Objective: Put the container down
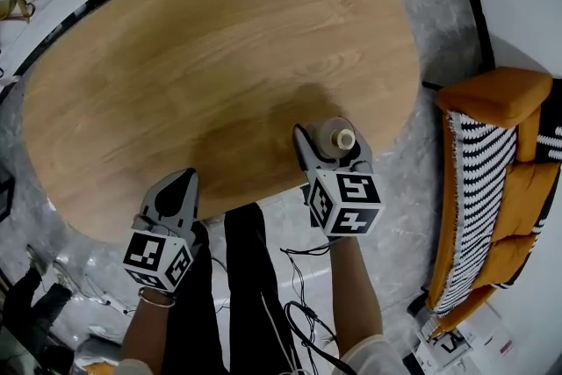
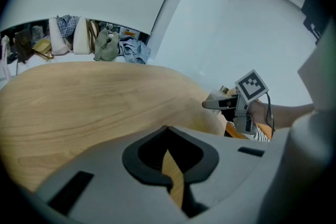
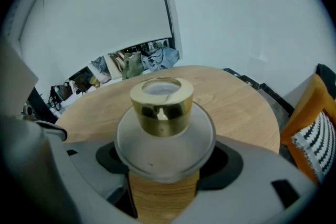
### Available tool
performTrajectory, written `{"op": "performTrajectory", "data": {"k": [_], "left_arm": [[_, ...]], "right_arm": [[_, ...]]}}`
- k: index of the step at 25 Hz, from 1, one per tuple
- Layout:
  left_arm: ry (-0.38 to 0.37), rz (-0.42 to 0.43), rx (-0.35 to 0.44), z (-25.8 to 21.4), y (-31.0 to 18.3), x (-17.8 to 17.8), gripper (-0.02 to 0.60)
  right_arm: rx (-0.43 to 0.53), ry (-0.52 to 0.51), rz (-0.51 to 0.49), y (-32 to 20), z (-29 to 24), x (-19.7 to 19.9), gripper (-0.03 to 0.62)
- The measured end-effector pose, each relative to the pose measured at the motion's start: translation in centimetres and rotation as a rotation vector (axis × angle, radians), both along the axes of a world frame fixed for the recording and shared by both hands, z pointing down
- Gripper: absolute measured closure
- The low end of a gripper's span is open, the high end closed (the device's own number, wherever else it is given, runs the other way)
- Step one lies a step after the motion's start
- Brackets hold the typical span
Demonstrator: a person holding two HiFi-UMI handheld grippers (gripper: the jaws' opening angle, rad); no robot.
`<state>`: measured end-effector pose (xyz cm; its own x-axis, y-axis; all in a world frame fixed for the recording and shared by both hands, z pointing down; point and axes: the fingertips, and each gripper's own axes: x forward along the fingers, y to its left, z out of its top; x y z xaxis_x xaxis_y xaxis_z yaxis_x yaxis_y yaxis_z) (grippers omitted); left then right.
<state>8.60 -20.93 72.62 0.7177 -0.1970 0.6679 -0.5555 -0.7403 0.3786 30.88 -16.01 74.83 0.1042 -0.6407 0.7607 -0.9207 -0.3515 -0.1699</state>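
— Right gripper (image 1: 328,147), close beneath us; what do we see in it?
— Its jaws pinch the frosted container (image 3: 165,140), gold cap (image 3: 161,104) up, over the near edge of the table (image 1: 219,57); our left gripper (image 1: 184,180) has its jaws pressed together on nothing.

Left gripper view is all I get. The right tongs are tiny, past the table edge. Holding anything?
Observer: Yes. The right gripper view shows the right tongs shut on a round frosted-glass container with a gold collar.
Operator: Where is it over the table?
Observer: The head view puts it upright at the near edge of the oval wooden table, on the person's right side.
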Motion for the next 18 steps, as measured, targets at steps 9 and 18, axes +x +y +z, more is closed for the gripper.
{"op": "performTrajectory", "data": {"k": [9, 18], "left_arm": [[-0.001, 0.009, -0.004, 0.4, 0.3, -0.1, 0.574], [-0.002, 0.018, -0.004, 0.3, 0.8, 0.0, 0.574]], "right_arm": [[-0.037, 0.007, -0.057, -0.4, 1.2, -0.4, 0.24], [-0.058, -0.002, -0.07, -0.1, 1.9, -1.0, 0.24]]}}
